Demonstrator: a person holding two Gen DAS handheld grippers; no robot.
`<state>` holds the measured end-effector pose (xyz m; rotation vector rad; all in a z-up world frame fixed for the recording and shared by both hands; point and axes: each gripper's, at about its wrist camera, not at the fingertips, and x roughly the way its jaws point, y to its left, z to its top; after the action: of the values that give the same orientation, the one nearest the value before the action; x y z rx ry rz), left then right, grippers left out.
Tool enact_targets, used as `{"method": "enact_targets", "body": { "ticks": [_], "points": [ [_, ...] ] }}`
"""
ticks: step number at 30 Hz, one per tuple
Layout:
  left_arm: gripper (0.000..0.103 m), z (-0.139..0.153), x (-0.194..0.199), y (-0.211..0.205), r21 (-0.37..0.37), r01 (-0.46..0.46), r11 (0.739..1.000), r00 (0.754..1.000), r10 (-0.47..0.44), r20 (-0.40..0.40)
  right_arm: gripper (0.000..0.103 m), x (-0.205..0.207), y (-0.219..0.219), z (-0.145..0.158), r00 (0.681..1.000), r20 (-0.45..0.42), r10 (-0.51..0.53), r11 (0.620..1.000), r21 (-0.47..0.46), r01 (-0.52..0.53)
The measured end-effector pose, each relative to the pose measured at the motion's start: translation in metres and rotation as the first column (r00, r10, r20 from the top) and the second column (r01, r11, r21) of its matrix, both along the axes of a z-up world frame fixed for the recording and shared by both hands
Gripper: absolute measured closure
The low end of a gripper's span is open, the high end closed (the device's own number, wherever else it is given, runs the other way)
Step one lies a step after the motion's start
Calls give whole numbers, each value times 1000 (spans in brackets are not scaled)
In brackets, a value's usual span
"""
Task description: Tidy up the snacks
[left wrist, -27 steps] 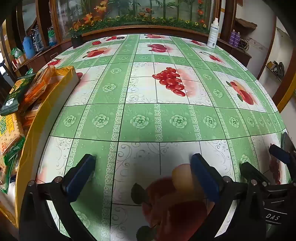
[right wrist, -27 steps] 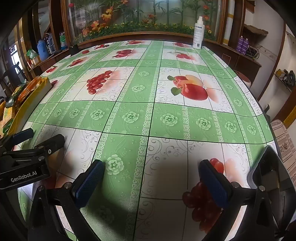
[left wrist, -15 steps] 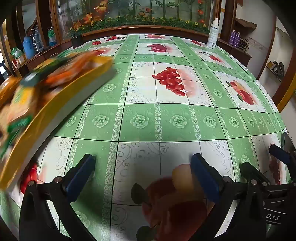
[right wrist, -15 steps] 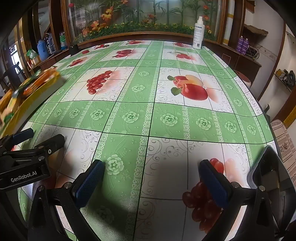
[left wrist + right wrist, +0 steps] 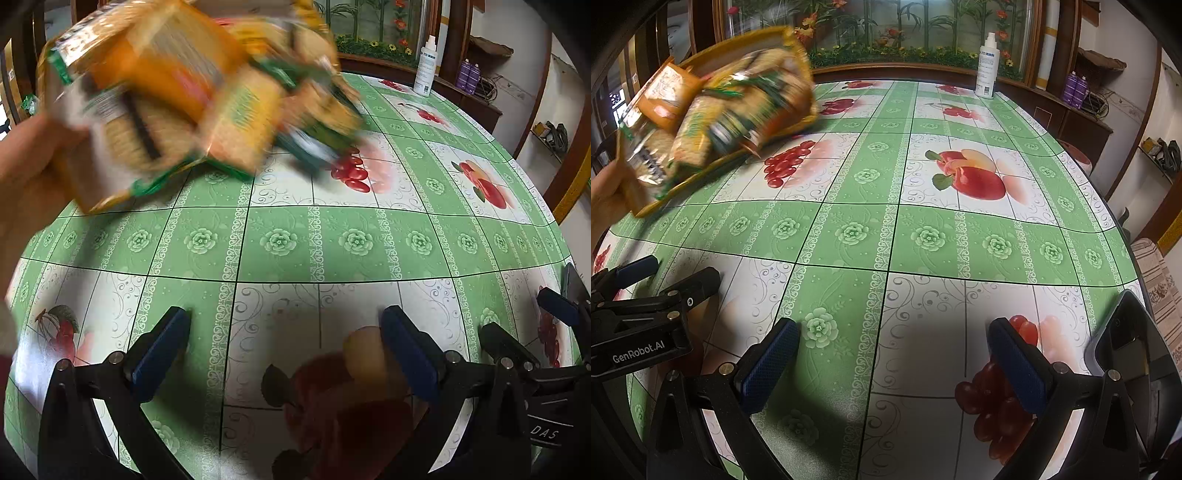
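Both the left gripper point(image 5: 284, 354) and right gripper point(image 5: 894, 363) are standing wide open and empty over the table point(image 5: 923, 236). Up-left of them, a hand point(image 5: 26, 177) is tipping the yellow tray point(image 5: 701, 62), snack packets point(image 5: 177, 81) sliding out (blurred); waiting seems wise.

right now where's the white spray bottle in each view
Left wrist: the white spray bottle stands upper right, at the table's far edge.
Right wrist: the white spray bottle stands top, right of centre, at the same far edge.
Shared landmark: the purple bottles on the sideboard to its right.
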<state>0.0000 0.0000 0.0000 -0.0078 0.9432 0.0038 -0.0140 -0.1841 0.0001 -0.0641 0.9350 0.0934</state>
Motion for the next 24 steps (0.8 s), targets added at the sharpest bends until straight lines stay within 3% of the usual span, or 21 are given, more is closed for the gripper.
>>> {"method": "enact_targets", "body": {
  "ticks": [24],
  "points": [
    [0, 1, 0, 2, 0, 0, 1000, 1000, 0, -1, 0, 0, 1, 1, 1000, 0, -1, 1000, 0, 1]
  ]
}}
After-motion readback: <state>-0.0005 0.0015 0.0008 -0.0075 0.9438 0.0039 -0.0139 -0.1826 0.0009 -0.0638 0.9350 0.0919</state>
